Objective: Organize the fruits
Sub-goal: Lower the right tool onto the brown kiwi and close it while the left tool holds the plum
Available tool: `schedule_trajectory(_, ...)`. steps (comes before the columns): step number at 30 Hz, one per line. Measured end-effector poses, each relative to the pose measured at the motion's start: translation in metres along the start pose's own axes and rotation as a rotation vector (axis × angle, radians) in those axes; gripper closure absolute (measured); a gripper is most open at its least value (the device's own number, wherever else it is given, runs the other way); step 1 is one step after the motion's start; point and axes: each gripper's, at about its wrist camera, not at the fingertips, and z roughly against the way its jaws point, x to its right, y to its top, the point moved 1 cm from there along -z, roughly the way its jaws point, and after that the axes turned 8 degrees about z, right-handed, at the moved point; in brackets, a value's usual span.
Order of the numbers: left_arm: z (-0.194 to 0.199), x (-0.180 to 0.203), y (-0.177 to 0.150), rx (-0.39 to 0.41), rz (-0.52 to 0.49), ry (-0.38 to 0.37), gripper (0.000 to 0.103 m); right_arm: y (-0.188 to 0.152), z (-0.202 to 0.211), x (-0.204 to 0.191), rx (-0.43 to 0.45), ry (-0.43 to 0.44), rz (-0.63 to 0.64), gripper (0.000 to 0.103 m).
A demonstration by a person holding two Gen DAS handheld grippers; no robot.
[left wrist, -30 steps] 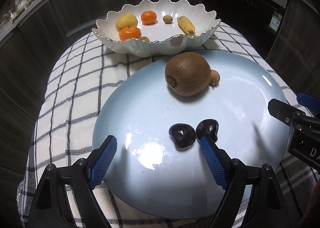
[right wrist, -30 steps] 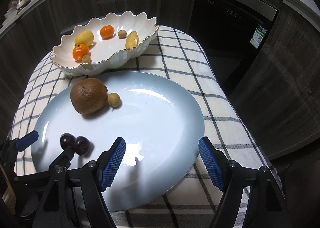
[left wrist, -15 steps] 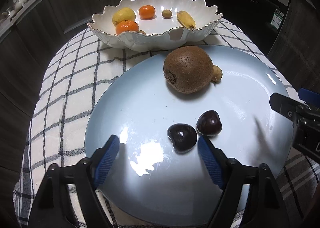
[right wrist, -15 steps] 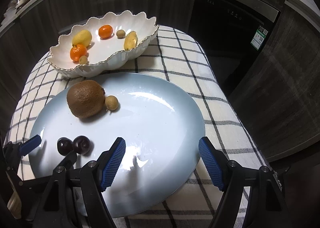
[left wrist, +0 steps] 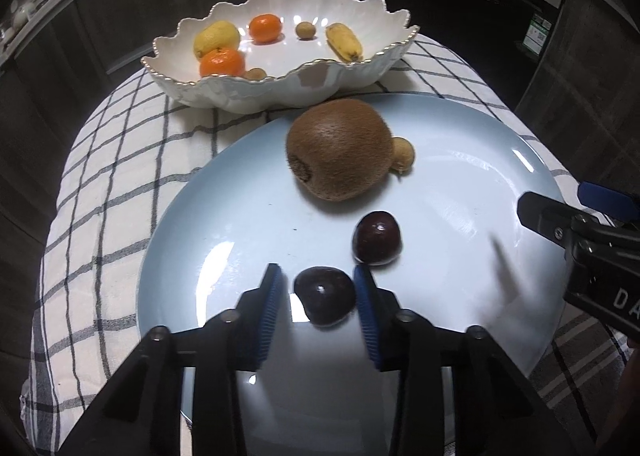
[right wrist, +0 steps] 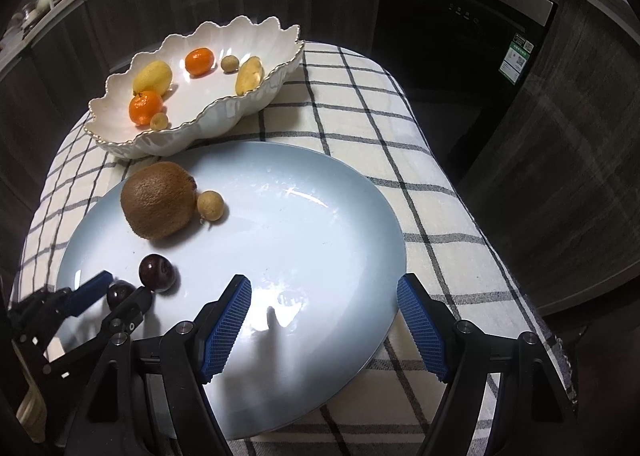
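A pale blue plate (left wrist: pixel 224 240) (right wrist: pixel 328 224) holds a kiwi (left wrist: pixel 339 148) (right wrist: pixel 159 198), a small longan (left wrist: pixel 403 154) (right wrist: pixel 210 205) and two dark cherries. My left gripper (left wrist: pixel 318 298) (right wrist: pixel 114 292) has its blue pads around the near cherry (left wrist: pixel 325 294) (right wrist: pixel 119 291); the right pad touches it, with a gap on the left. The second cherry (left wrist: pixel 377 237) (right wrist: pixel 157 272) lies just beyond. My right gripper (right wrist: pixel 324 320) is open and empty over the plate's near right part. It shows at the right edge of the left wrist view (left wrist: pixel 576 212).
A white scalloped bowl (left wrist: pixel 328 78) (right wrist: pixel 240 108) at the back holds a lemon (left wrist: pixel 217 37), two mandarins (left wrist: pixel 222 62), a small banana (left wrist: pixel 344 42) and longans. A checked cloth (right wrist: pixel 380 128) covers the small round table. Dark cabinets stand behind.
My left gripper has moved forward and narrowed its jaws around the near cherry. The right gripper has stayed open and almost still.
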Motion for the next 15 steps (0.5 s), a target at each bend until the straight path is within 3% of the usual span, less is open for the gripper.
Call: schedule_trajectory(15, 0.012, -0.002, 0.0, 0.028, -0.003, 0.017, 0.073, 0.003, 0.004, -0.002, 0.009, 0.007, 0.0, 0.027)
